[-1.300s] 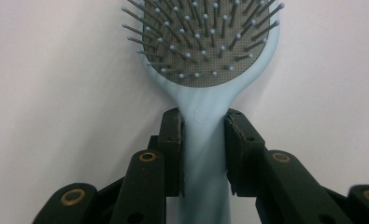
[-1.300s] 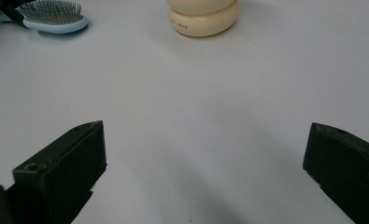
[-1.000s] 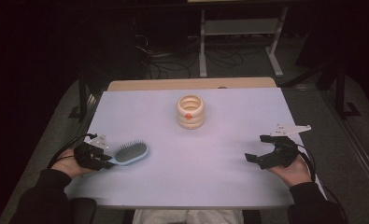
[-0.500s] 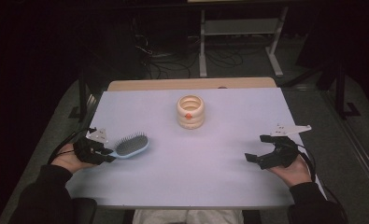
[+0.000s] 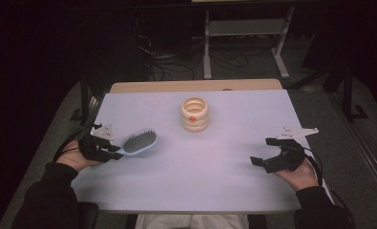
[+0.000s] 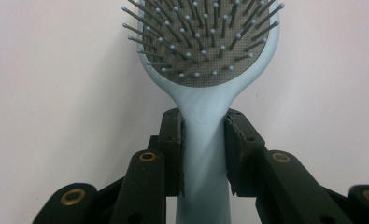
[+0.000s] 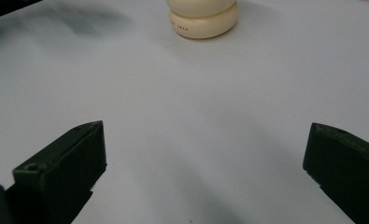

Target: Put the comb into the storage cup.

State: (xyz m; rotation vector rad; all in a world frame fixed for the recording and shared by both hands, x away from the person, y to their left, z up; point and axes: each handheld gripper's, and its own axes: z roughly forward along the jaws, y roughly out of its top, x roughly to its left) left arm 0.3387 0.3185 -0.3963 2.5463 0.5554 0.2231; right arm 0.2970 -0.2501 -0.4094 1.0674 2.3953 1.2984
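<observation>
A light blue hairbrush with grey bristles hangs a little above the white table at the left. My left gripper is shut on its handle, the black pads pressing both sides just below the head. My right gripper rests low at the table's right side with its jaws wide apart and nothing between them. A cream ring-shaped holder with an orange dot stands at the middle rear, and its base appears at the top of the right gripper view.
Beyond the table's far edge stand a metal shelf frame and loose cables on the dark floor. A person's sleeves enter from the bottom corners.
My left gripper has lifted the hairbrush off the table and carried it slightly away from the near edge. The right gripper has stayed where it was.
</observation>
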